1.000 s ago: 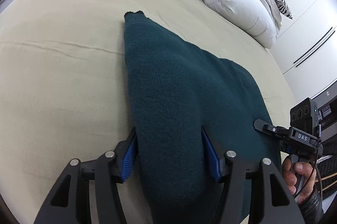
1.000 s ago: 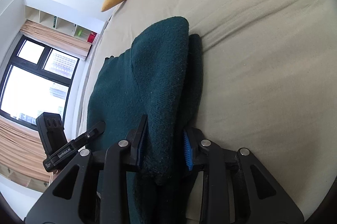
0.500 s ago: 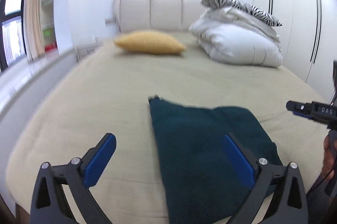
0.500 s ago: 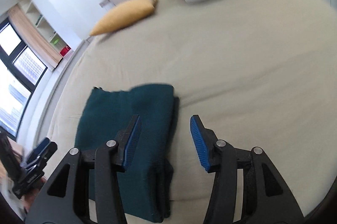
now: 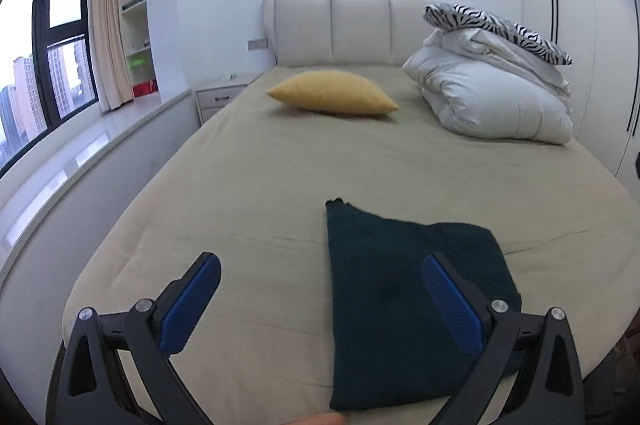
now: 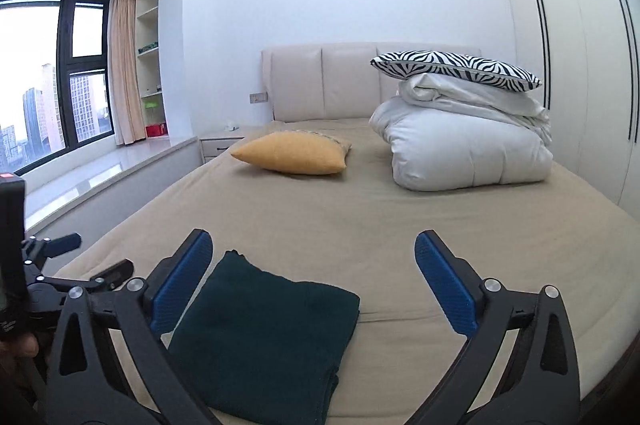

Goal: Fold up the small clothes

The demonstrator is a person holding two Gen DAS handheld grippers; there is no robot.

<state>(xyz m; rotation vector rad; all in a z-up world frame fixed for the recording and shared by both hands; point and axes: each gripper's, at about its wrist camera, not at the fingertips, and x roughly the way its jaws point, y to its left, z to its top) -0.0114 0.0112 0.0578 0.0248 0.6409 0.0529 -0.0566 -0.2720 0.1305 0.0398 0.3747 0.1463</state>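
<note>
Holding both claws above the bed: my left gripper [image 5: 320,289] stands spread wide, nothing between its pads; my right gripper [image 6: 312,265] is opening, also empty. Folded dark teal knit garment [image 6: 264,337] lies flat on the beige bedsheet [image 6: 400,217], near its foot edge.

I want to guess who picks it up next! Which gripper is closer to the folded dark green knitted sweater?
Hard to call. The left gripper hangs above the folded dark green knitted sweater's left edge, jaws wide. The right gripper hangs above its right edge, jaws opening, nothing between them.
</note>
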